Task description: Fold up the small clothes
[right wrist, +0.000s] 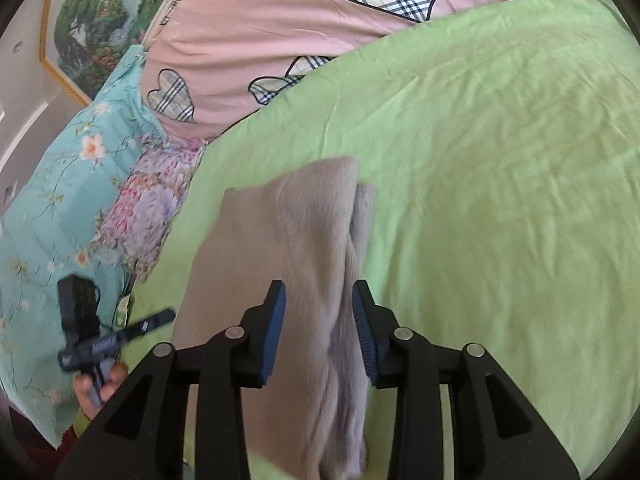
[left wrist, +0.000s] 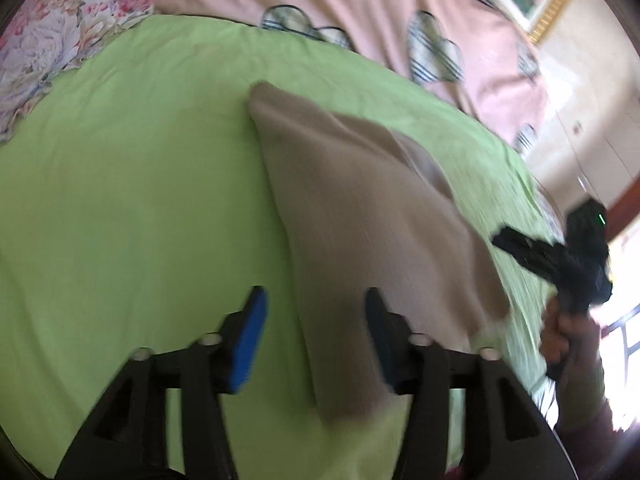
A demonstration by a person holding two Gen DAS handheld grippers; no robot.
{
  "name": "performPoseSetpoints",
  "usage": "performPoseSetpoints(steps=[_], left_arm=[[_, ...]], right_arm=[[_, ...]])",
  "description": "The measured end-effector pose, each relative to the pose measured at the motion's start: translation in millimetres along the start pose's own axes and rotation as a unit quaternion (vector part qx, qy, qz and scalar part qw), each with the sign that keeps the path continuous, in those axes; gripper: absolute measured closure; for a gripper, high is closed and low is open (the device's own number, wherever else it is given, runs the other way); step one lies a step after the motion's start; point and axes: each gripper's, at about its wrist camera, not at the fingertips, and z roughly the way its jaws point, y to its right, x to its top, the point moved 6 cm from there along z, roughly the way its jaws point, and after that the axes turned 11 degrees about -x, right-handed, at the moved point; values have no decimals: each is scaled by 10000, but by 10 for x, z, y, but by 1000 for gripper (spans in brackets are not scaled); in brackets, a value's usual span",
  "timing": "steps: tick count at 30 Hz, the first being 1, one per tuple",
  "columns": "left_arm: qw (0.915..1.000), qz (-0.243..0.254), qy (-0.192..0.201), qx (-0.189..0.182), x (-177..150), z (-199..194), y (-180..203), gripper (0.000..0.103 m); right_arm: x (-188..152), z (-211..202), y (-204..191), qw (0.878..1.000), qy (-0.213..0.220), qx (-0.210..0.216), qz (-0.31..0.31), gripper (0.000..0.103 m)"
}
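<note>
Folded beige knit garment (right wrist: 280,280) laid on the light green bedsheet (right wrist: 500,160).

Both tongs are held spread above the garment, nothing gripped: the left gripper (left wrist: 316,336) over its near edge, the right gripper (right wrist: 318,328) over its middle. A pink heart-patterned quilt (right wrist: 260,40) is seen beyond the garment.

No readable text is showing in either view. The left hand-held gripper (right wrist: 154,322), seen from the right wrist camera, is carrying a pale marking on its dark body, but it is appearing too blurred to make out any letters.
</note>
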Motion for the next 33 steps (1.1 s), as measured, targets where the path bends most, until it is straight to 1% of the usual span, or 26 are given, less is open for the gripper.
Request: performPoseSetpoints(steps=[1,3,4,5,6,8,10,12,13,14,15,16,17,19,20,21,22,23,25,26,27,28,31,33], left_arm=[[10000,67,7,27,-103,-39,65,35],[9998,162,50,50,-305,-103,160,34],[9998,198,33,9,-424,-114,213,33],[9997,229,34,30,-498,-107,245,33],[9996,260,40,82,-548,-87,274,33],[9990,334,0,311,-623,13,303,33],[9977,429,18,517,-631,77,285,33],[9953,623,25,736,-644,164,277,34],[9933,683,36,931,-635,224,257,34],[9923,679,21,1040,-633,274,221,36],[9915,686,-9,1105,-625,317,186,41],[9908,687,3,1164,-627,345,170,50],[9909,623,52,1191,-625,344,146,54],[9934,336,220,1076,-598,280,103,78],[9943,221,315,995,-587,231,98,83],[9943,153,446,961,-560,173,103,89],[9931,132,578,1011,-540,118,118,91],[9923,109,619,1064,-535,105,126,92],[9927,-100,514,1083,-571,145,43,93],[9935,-278,425,1016,-607,187,-24,93],[9940,-378,379,949,-624,213,-61,93],[9943,-492,355,875,-644,235,-100,93],[9945,-485,315,869,-638,265,-107,93],[9946,-429,272,903,-635,278,-91,93]], right_arm=[[-61,-32,3,10000,-20,10,-5,65],[-240,-113,18,10000,-67,24,7,64],[-321,-139,22,10000,-93,27,9,62],[-409,-160,26,9999,-124,29,9,58],[-470,-173,25,9999,-149,32,4,57],[-616,-172,20,9997,-229,56,-18,56],[-701,-133,10,9995,-318,81,-20,56],[-734,-113,-4,9994,-332,88,-26,56],[-736,-109,-21,9995,-308,104,-29,56],[-731,-105,-42,9995,-283,134,-43,56],[-728,-99,-64,9995,-267,170,-74,56],[-730,-85,-94,9994,-259,187,-115,56],[-729,-71,-117,9994,-252,192,-148,56],[-736,-33,-164,9992,-257,201,-241,56],[-740,-6,-185,9990,-284,155,-307,66],[-743,13,-209,9987,-331,94,-377,78],[-730,-2,-238,9985,-319,67,-444,97],[-700,-54,-273,9986,-215,123,-477,97],[-639,-218,-339,9978,94,289,-594,97],[-633,-238,-323,9976,132,214,-645,97],[-642,-227,-286,9975,95,84,-689,97],[-681,-165,-193,9974,-31,-121,-715,97],[-900,96,71,9946,-468,-601,-711,98],[-935,120,152,9966,-415,-518,-496,98]])
